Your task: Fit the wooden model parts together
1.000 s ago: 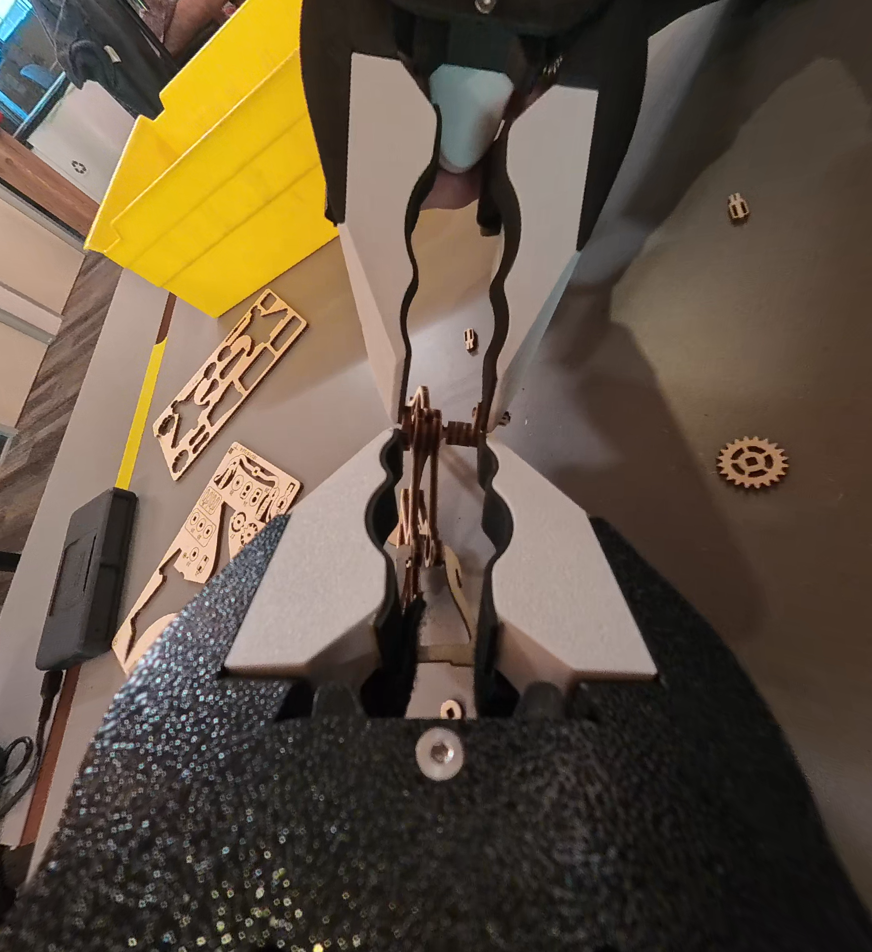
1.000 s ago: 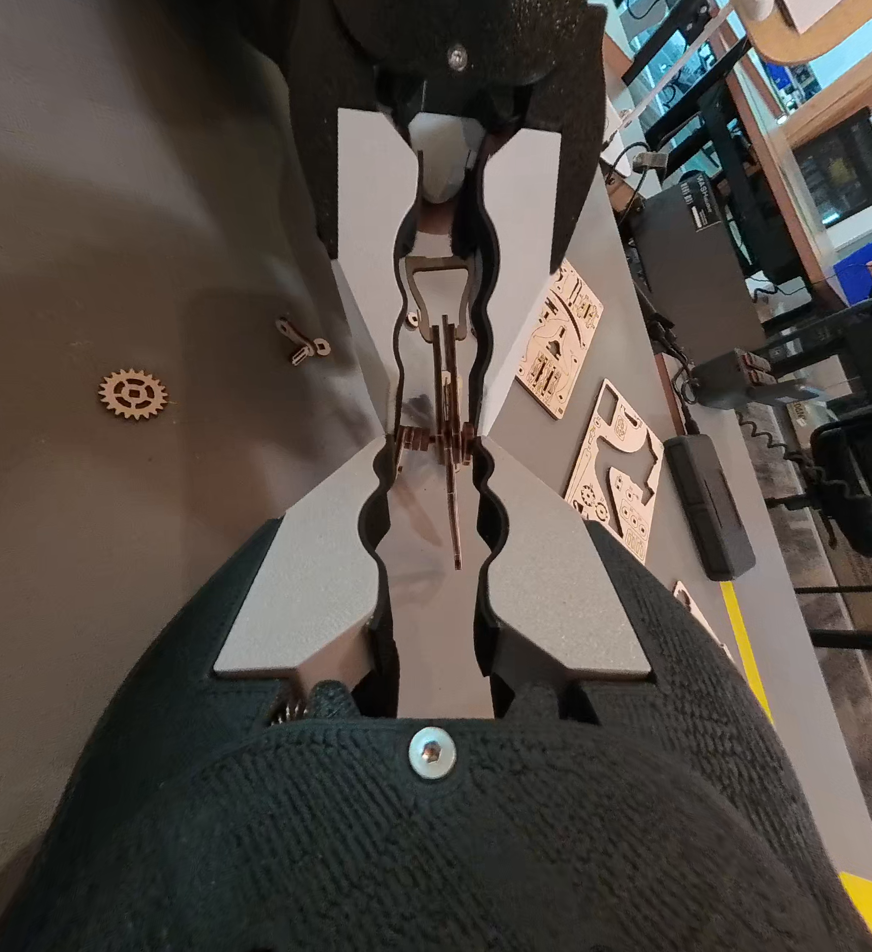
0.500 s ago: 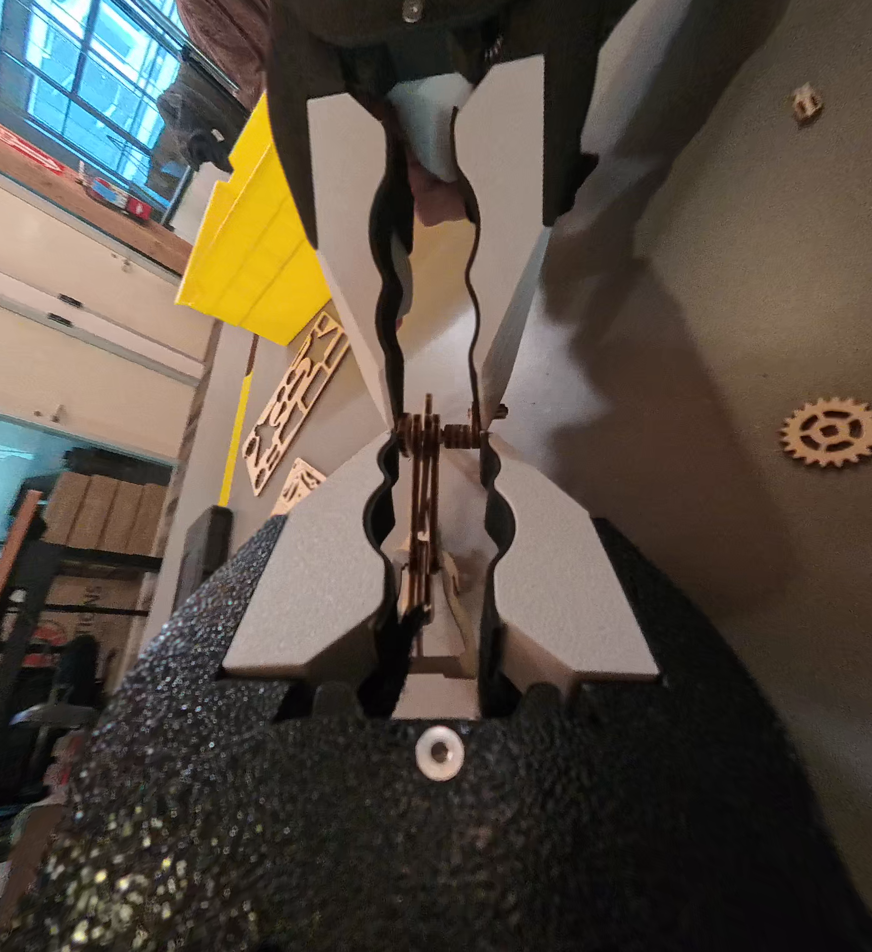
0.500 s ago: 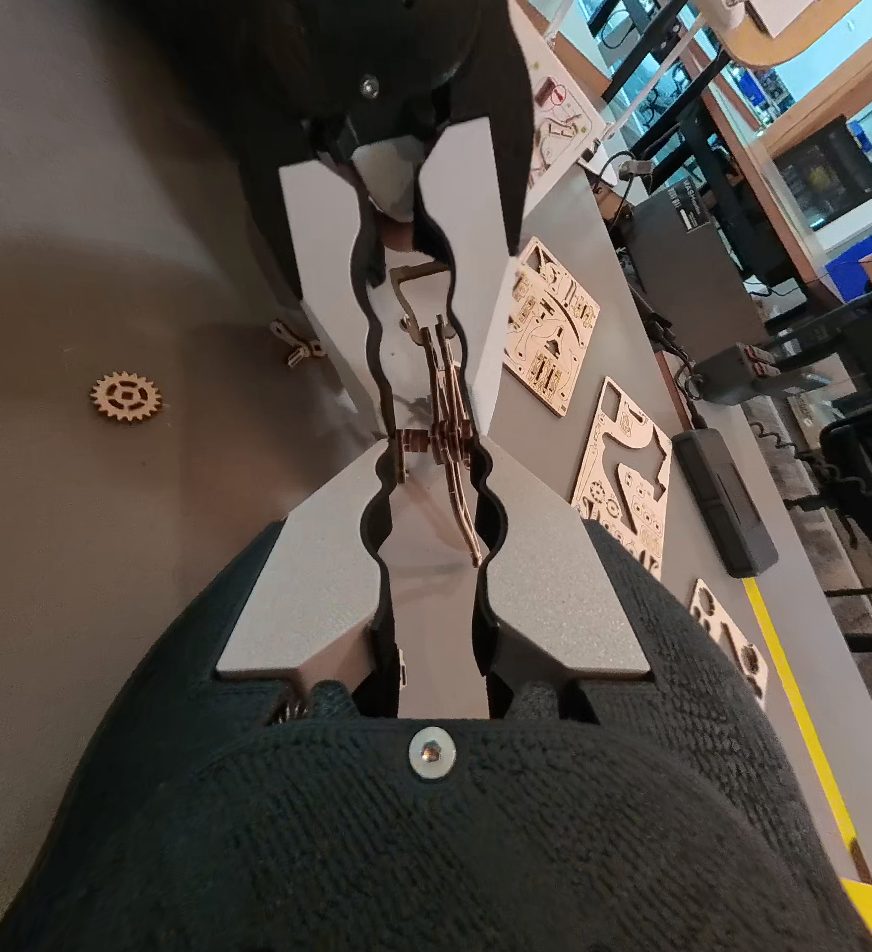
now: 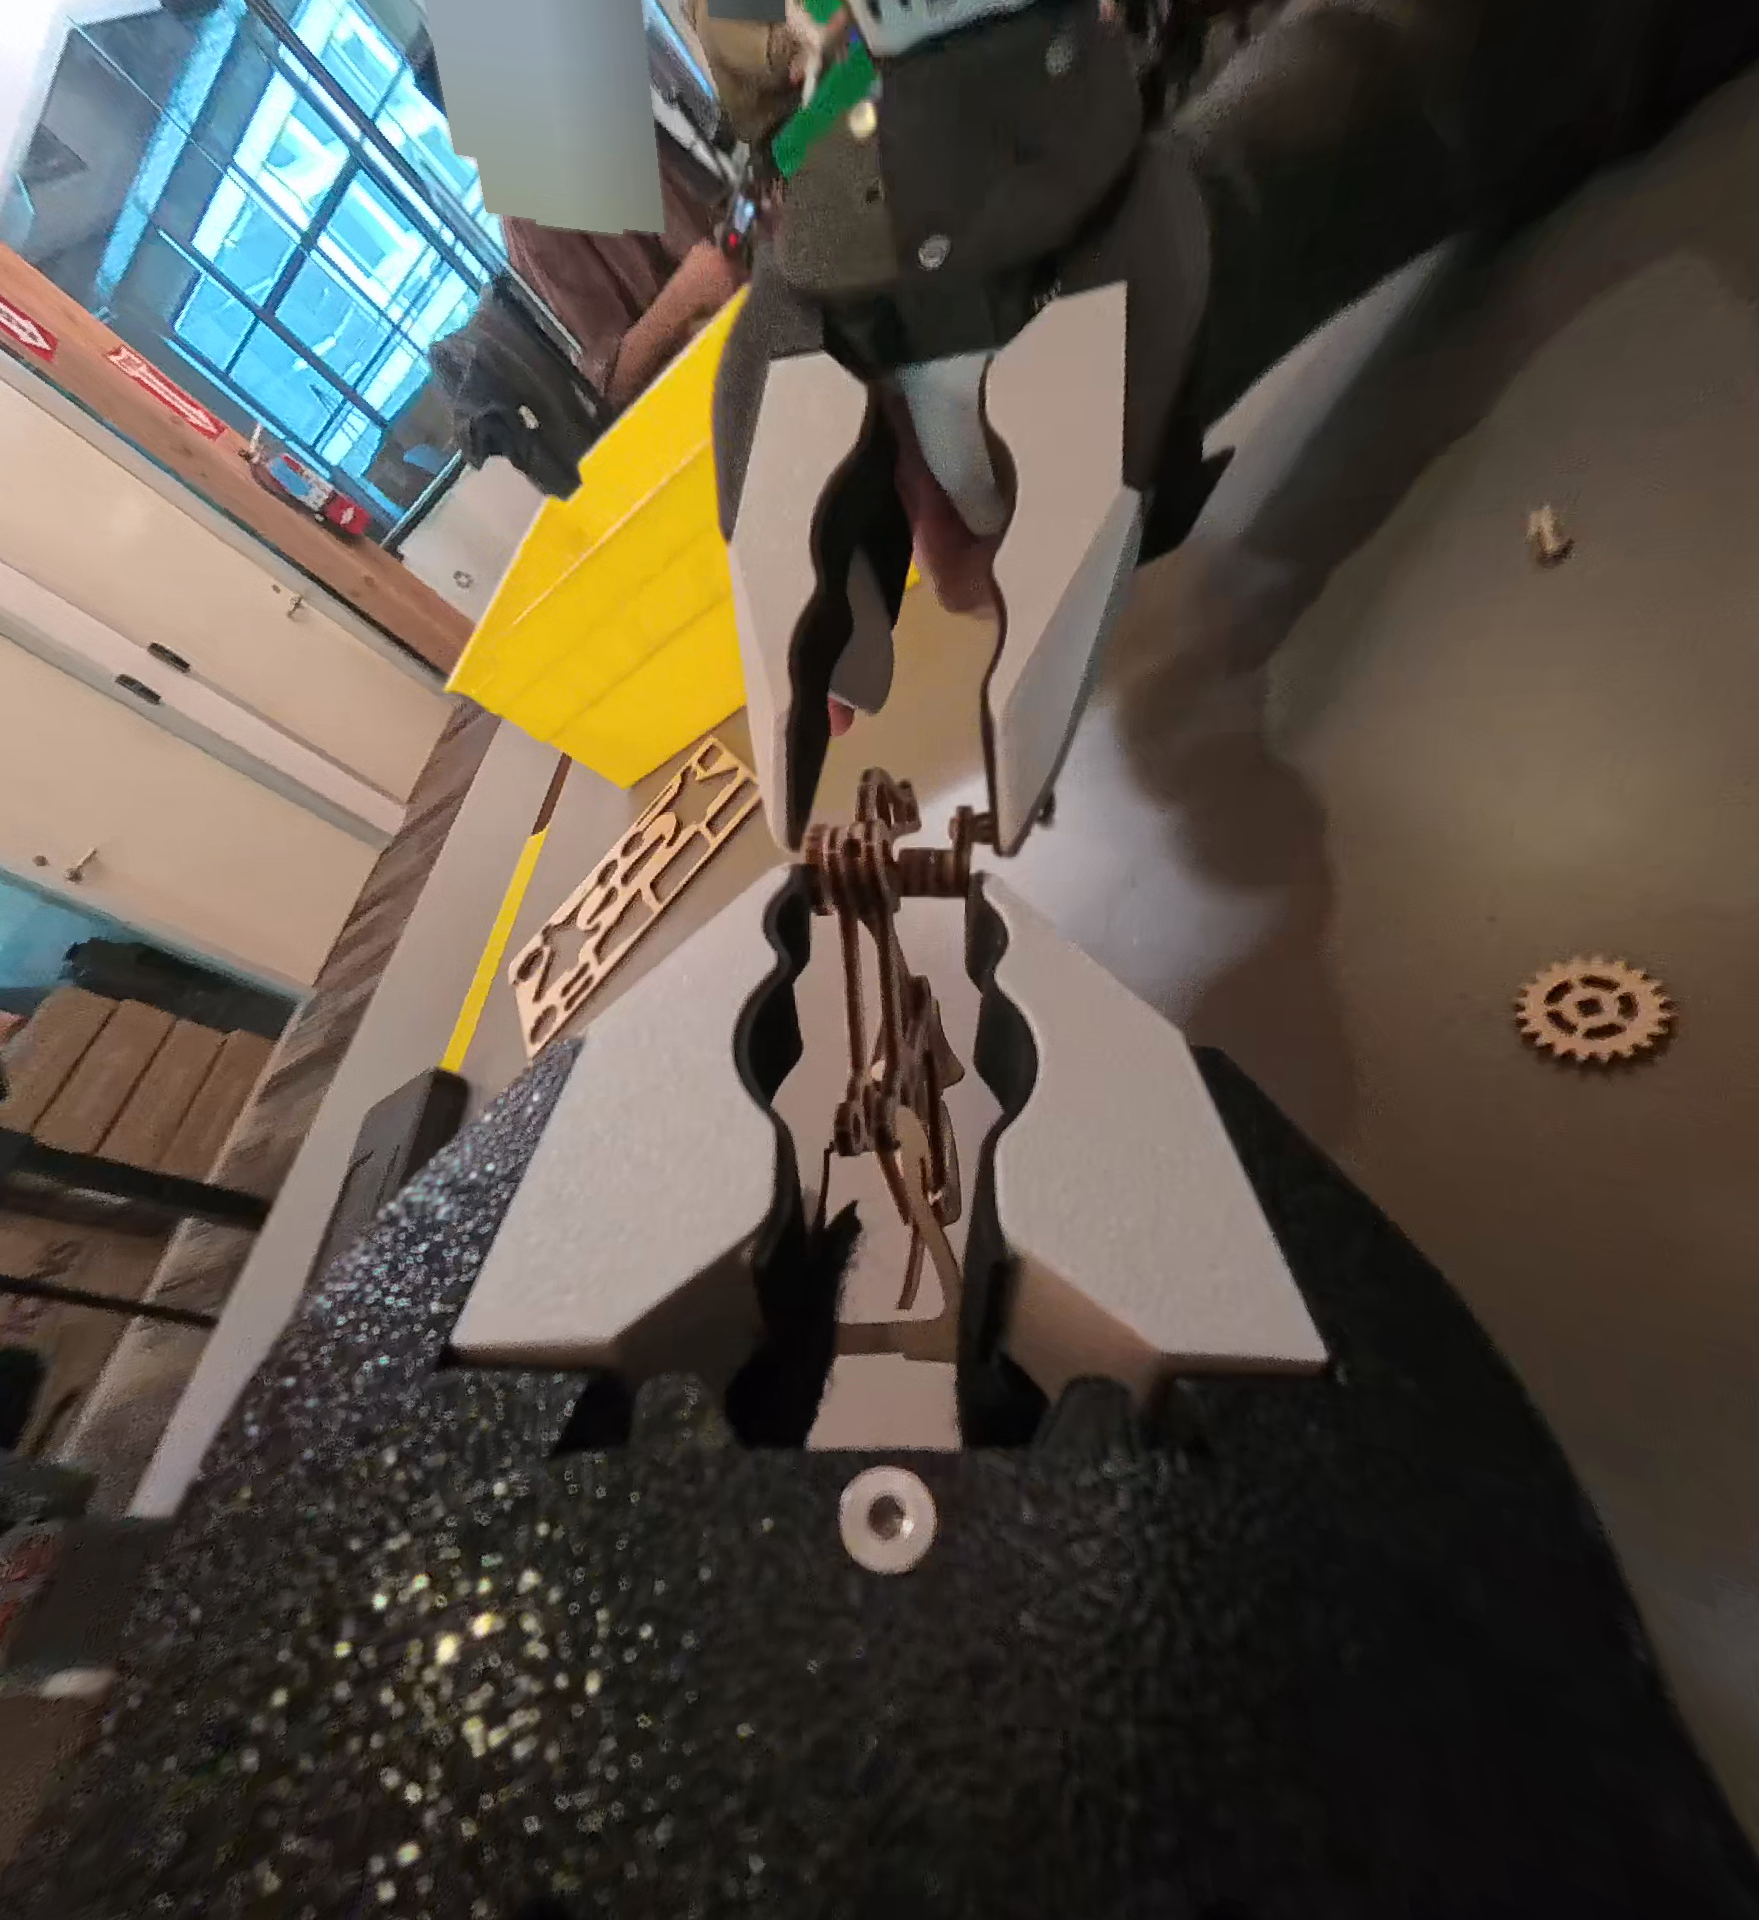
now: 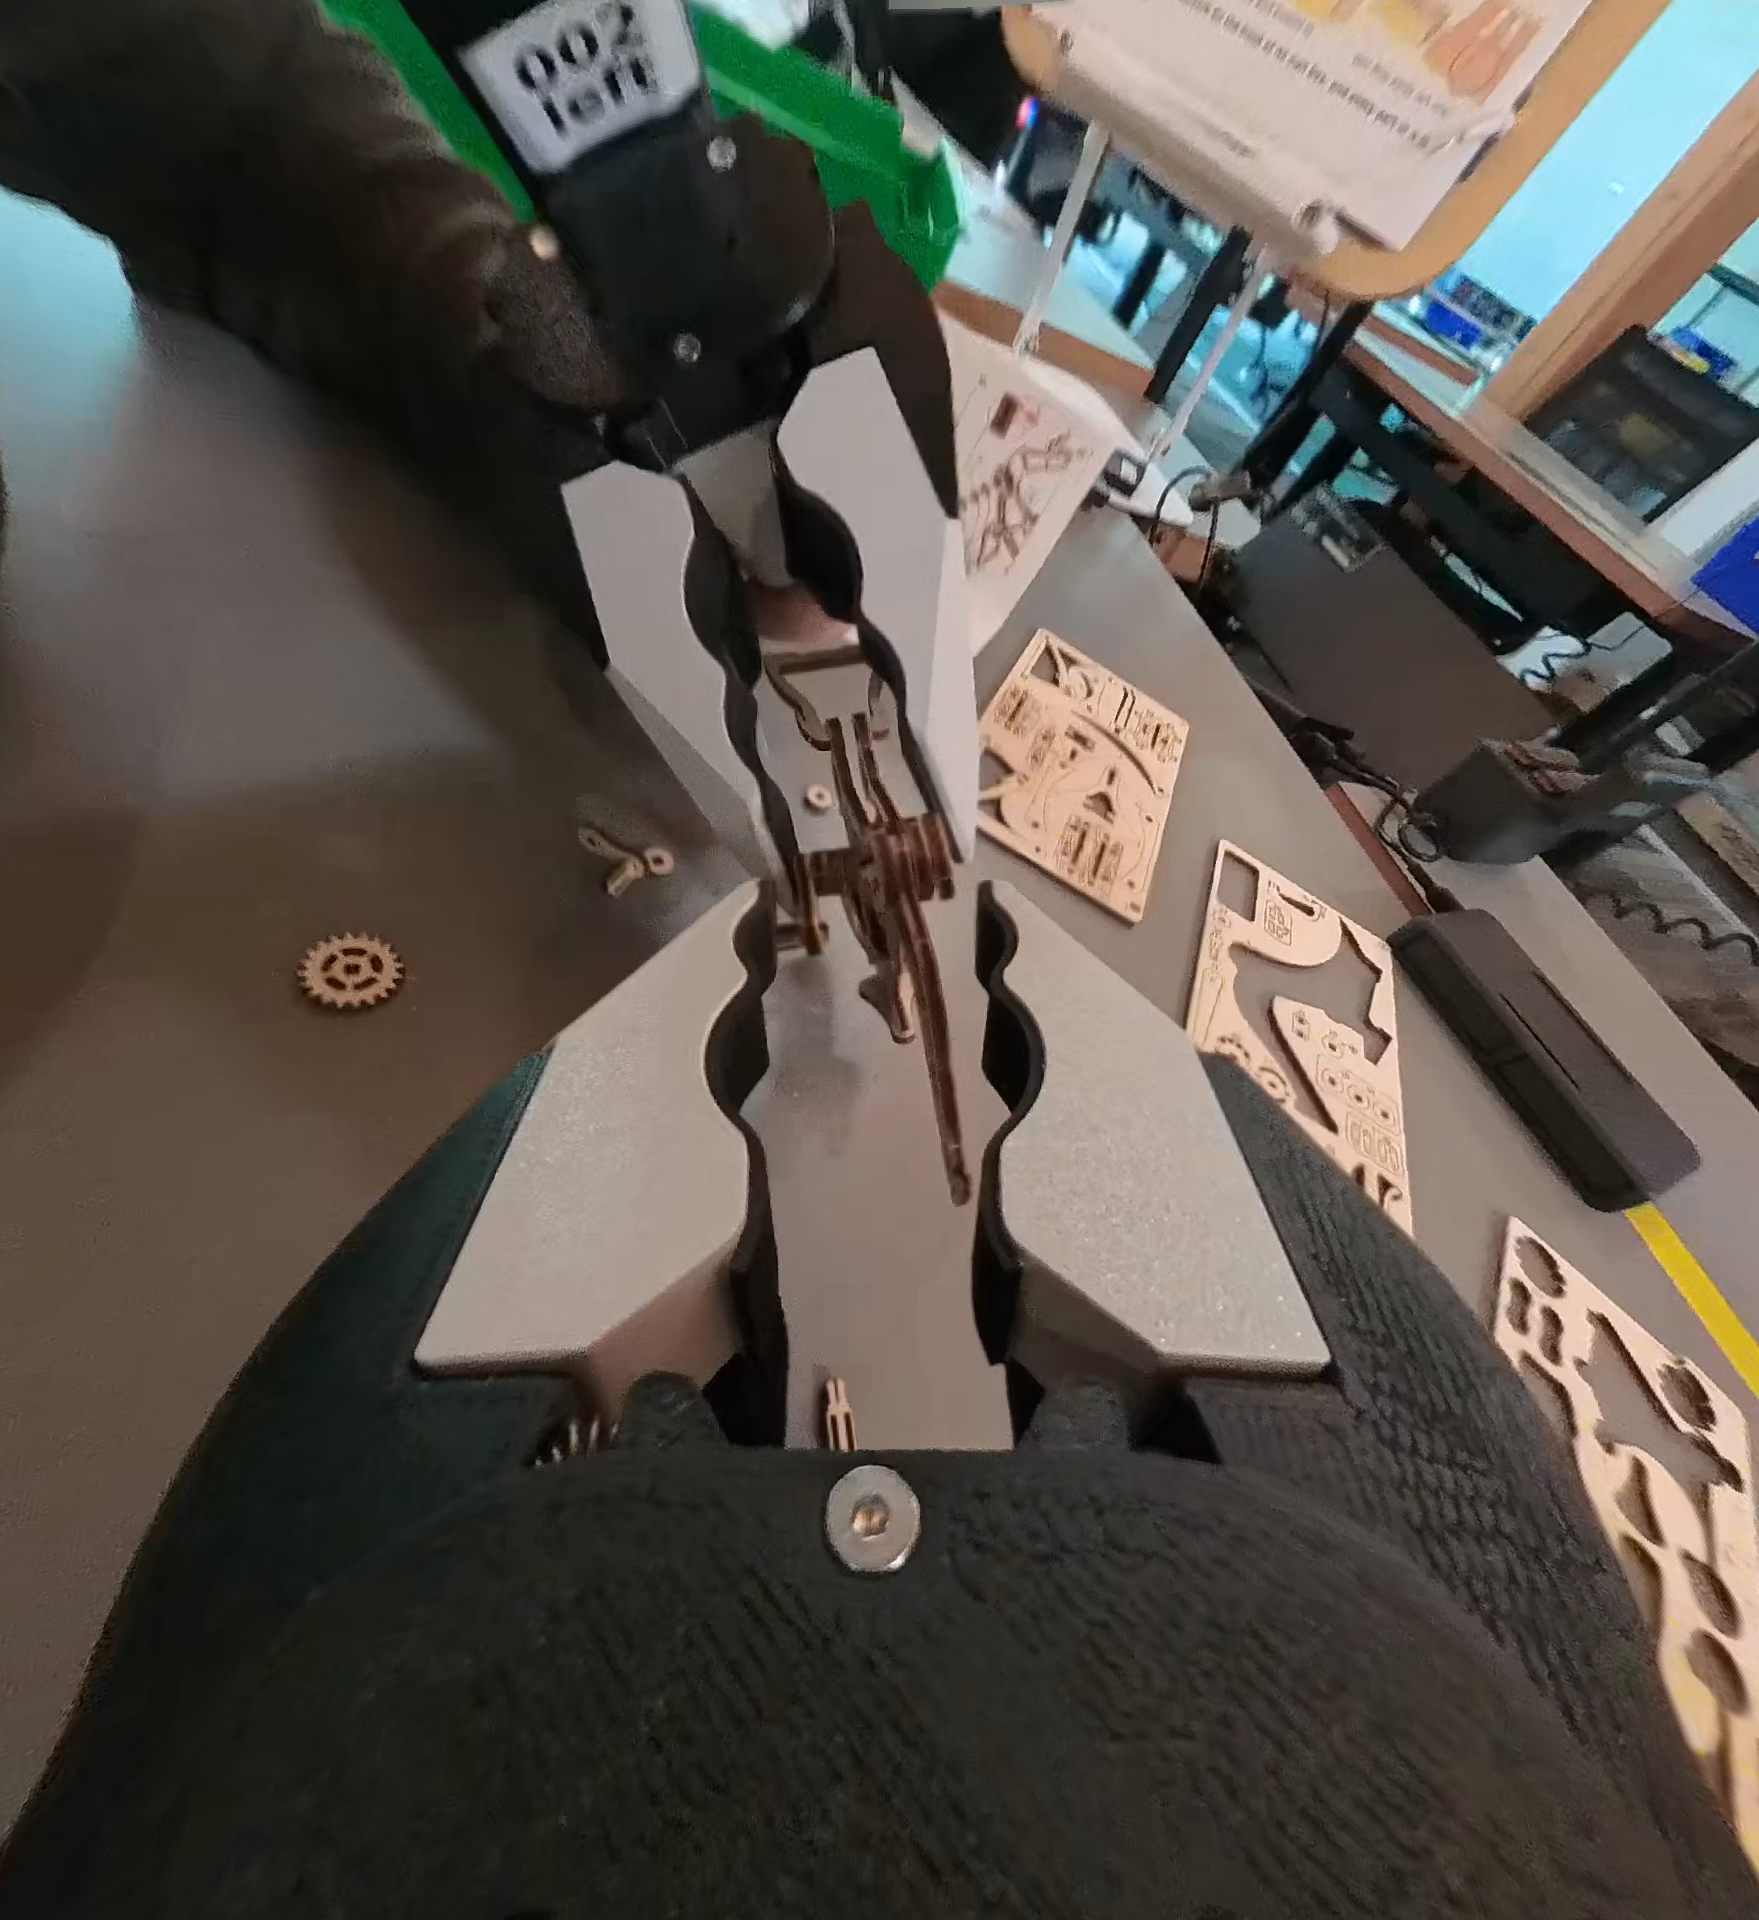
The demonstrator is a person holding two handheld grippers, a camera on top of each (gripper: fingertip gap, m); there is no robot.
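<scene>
- Left claw (image 5: 890,883): in the left wrist view, its two grey fingers were pressed against the wooden model assembly (image 5: 880,997) at the tips, clamped on it, at the centre of the view.
- The wooden model assembly ran from the fingertips back toward 6 o'clock between the left claw's fingers, held clear above the worktop (image 5: 1581,779).
- Right claw (image 6: 875,899): in the right wrist view, its fingers stood slightly apart at the tips. One tip lay just beside the assembly's stacked discs; contact could not be confirmed.
- The two claws met tip to tip, the right claw entering the left wrist view from 12 o'clock, with the assembly between them.
- A thin dark strip of the assembly hung toward 6 o'clock between the right claw's fingers in the right wrist view.
- A small loose wooden piece (image 6: 835,1411) lay on the worktop near the base of the right claw's fingers.
- A wooden gear (image 5: 1594,1010) lay flat on the worktop at 3 o'clock of the left wrist view, well apart from the claws.
- A small peg (image 5: 1548,535) lay farther off at 2 o'clock.
- A cut-out wooden sheet (image 5: 636,904) lay at 10 o'clock, with a yellow bin (image 5: 626,613) beyond it.
- In the right wrist view, further cut-out sheets (image 6: 1083,774) lay at 2 to 4 o'clock, beside a black box (image 6: 1540,1060).
</scene>
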